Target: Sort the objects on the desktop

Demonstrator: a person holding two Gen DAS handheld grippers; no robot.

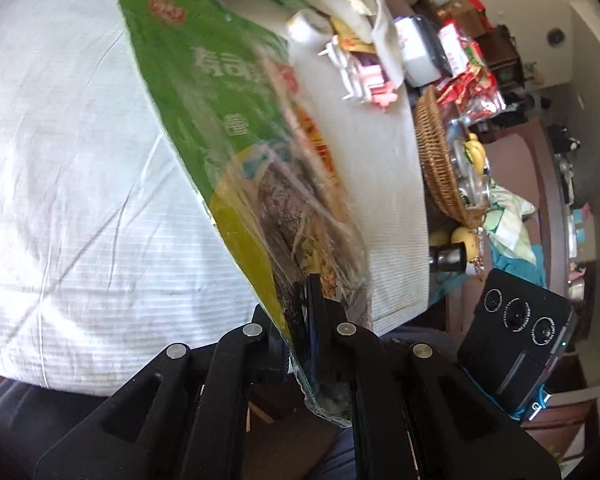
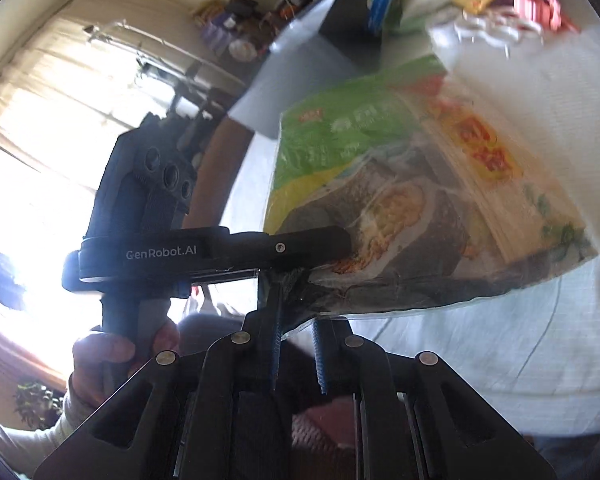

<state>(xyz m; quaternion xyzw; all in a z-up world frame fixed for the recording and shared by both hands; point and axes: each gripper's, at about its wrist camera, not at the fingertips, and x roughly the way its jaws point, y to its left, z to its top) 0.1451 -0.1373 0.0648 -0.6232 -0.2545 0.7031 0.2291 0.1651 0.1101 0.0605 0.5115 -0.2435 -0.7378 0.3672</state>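
A big green and yellow snack bag with a food picture hangs in the air over the white cloth-covered table. My left gripper is shut on the bag's lower clear corner, the film pinched flat between its fingers. In the right wrist view the same bag spreads to the right, and the left gripper clamps its near corner from the left. My right gripper sits just under that corner with a narrow gap between its blue pads. The bag's clear edge hangs at its fingertips, and the pads do not press it.
A wicker basket with bananas and packets stands at the table's right edge. Small packets, white clips and a tape roll are heaped at the far side. A hand holds the left gripper's handle. A bright window is at the left.
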